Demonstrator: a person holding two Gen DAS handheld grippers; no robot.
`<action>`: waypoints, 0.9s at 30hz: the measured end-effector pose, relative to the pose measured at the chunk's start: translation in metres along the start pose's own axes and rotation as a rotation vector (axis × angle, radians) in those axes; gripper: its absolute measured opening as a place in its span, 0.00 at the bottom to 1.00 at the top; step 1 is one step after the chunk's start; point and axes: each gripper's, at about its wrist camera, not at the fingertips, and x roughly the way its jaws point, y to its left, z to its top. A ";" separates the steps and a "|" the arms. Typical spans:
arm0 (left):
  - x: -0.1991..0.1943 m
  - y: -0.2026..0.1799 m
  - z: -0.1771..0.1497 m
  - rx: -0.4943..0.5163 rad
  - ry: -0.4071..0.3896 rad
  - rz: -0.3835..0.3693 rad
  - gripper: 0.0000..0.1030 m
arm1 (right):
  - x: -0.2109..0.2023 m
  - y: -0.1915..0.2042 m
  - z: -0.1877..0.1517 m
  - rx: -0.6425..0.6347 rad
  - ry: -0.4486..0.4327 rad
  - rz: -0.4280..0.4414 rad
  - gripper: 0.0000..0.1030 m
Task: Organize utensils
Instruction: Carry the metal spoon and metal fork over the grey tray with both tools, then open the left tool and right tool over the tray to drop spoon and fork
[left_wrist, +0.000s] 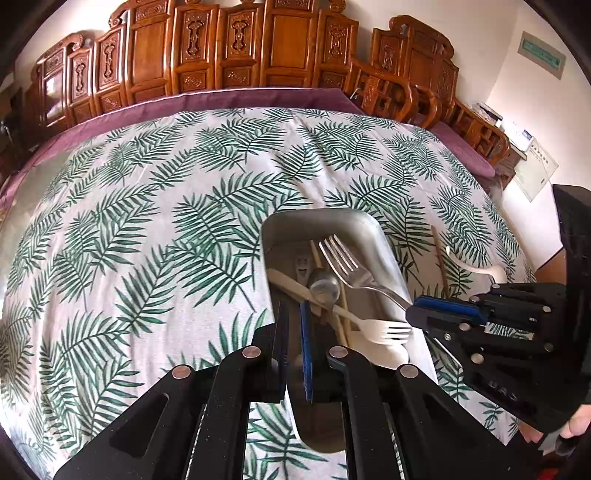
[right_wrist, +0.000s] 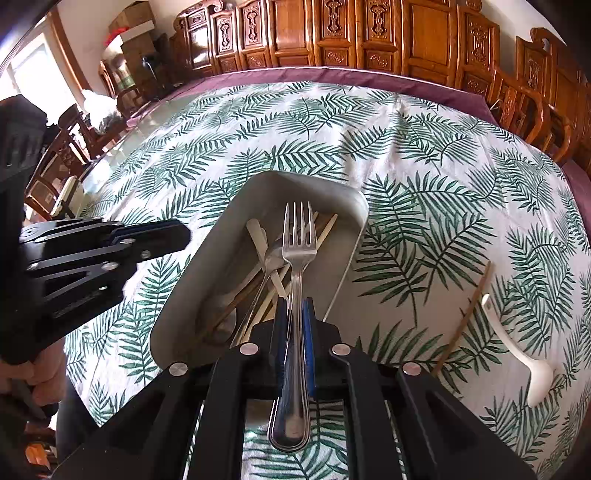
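A grey metal tray (left_wrist: 365, 221) (right_wrist: 207, 266) sits on the leaf-print tablecloth and holds several utensils: a metal spoon (left_wrist: 325, 288), a white plastic fork (left_wrist: 384, 330), a white knife and chopsticks. My right gripper (right_wrist: 293, 306) (left_wrist: 415, 314) is shut on the handle of a metal fork (right_wrist: 299, 236) (left_wrist: 343, 262) and holds it over the tray, tines pointing away. My left gripper (left_wrist: 293, 321) (right_wrist: 184, 232) is shut and empty, at the tray's near left rim.
A wooden chopstick (right_wrist: 465, 314) (left_wrist: 439, 258) and a white plastic spoon (right_wrist: 517, 350) (left_wrist: 476, 267) lie on the cloth right of the tray. Carved wooden chairs (left_wrist: 221, 48) line the table's far edge.
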 end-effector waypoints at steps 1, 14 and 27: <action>-0.001 0.002 -0.001 -0.002 -0.001 0.003 0.05 | 0.003 0.002 0.001 0.001 0.006 0.001 0.10; -0.017 0.015 -0.008 -0.010 -0.014 0.026 0.05 | 0.025 0.016 0.015 0.008 0.033 0.013 0.12; -0.024 -0.018 -0.005 0.032 -0.027 0.008 0.13 | -0.027 -0.016 -0.007 -0.006 -0.064 0.037 0.12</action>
